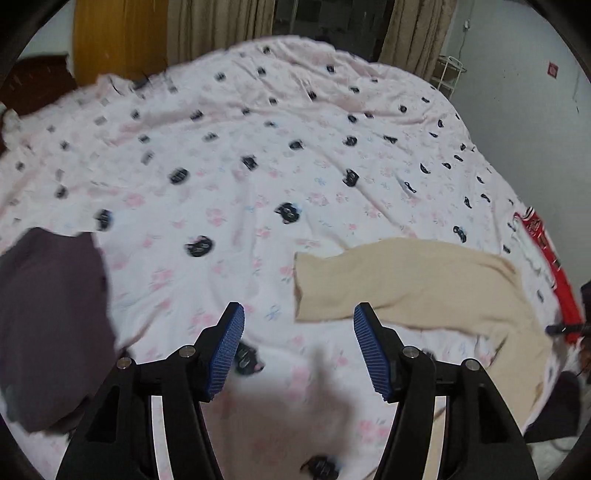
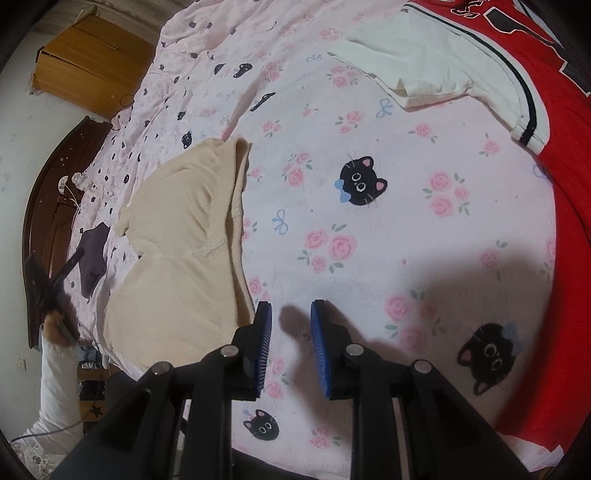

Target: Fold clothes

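A beige knit garment [image 1: 424, 284] lies partly folded on the pink cat-print bedsheet [image 1: 258, 147], just right of my left gripper [image 1: 298, 314], which is open and empty above the sheet. The beige garment also shows in the right wrist view [image 2: 184, 240], left of my right gripper [image 2: 291, 310], which is open with a narrow gap and empty over the sheet [image 2: 369, 258]. A red and white jersey [image 2: 535, 92] lies to the right; it also shows in the left wrist view [image 1: 554, 258]. A dark purple garment [image 1: 48, 314] lies at the left.
A wooden wardrobe [image 2: 92, 59] and dark wooden headboard [image 2: 48, 192] stand beyond the bed. Curtains [image 1: 221, 26] hang at the far side. The person's left hand and white sleeve [image 2: 59, 369] show at the bed's edge.
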